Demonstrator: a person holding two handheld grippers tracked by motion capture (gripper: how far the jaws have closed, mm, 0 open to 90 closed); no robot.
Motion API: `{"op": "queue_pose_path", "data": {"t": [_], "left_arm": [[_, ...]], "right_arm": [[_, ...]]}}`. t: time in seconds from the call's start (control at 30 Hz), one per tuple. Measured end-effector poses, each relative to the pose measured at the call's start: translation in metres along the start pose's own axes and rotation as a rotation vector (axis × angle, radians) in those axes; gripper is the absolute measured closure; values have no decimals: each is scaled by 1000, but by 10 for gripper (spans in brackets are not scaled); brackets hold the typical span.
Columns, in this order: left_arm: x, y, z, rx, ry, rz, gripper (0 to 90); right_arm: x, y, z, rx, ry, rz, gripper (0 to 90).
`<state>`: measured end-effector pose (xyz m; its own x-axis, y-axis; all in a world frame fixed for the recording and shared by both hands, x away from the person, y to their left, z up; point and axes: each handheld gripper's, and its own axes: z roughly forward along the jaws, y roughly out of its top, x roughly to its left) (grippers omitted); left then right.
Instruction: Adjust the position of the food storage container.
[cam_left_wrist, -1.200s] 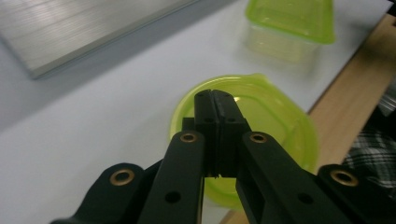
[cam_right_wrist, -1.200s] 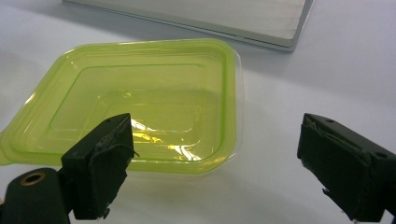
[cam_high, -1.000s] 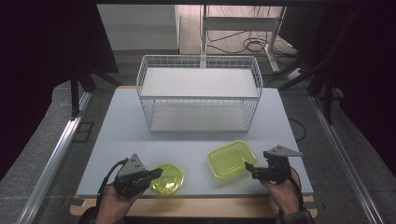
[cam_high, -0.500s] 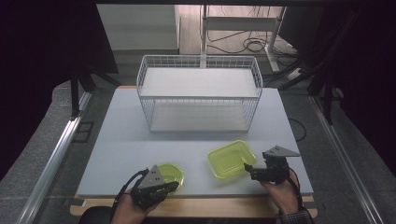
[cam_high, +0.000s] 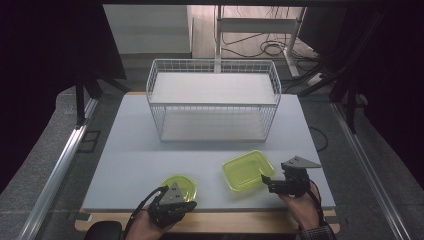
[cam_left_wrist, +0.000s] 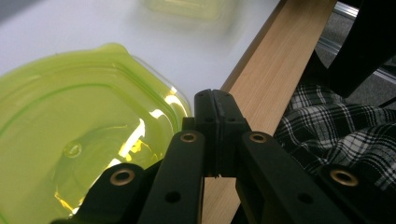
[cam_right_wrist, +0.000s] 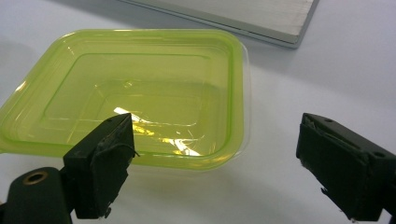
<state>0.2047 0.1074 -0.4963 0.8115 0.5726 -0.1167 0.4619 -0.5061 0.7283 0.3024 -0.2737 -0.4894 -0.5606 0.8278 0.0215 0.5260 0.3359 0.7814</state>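
Jaws pressed together on the left gripper (cam_left_wrist: 215, 135) sit at the near wooden edge of the counter (cam_high: 150, 150), just beside a round yellow-green dish (cam_high: 180, 184), while the right gripper (cam_high: 267, 183) holds its jaws wide apart, close to the near right corner of a rectangular yellow-green tray (cam_high: 247, 170). Both pieces lie on the front half of the counter, the dish to the left, the tray to the right, well short of the white wire basket (cam_high: 212, 100) standing farther back. The step in hand looks like a pickup of the tray: the open jaws would do best to straddle its thin rim at one corner and close gently, since the plastic seems light, glossy and likely to flex or slide. Translucent walls step down to a flat floor that catches the light. A person's checked sleeve (cam_left_wrist: 336, 121) shows beyond the counter's edge.
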Motion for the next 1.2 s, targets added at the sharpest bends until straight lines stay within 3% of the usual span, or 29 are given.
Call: {"op": "queue_pose_path", "data": {"t": [0.27, 0.87, 1.2], "left_arm": [[10, -3, -2, -8, 17, -33, 899], [51, -10, -15, -41, 117, -128, 899], [72, -12, -20, -38, 169, -146, 899]], "right_arm": [[1, 0, 1, 3, 0, -3, 119], [1, -1, 2, 11, -3, 1, 124], [2, 0, 2, 12, 5, -2, 153]]}}
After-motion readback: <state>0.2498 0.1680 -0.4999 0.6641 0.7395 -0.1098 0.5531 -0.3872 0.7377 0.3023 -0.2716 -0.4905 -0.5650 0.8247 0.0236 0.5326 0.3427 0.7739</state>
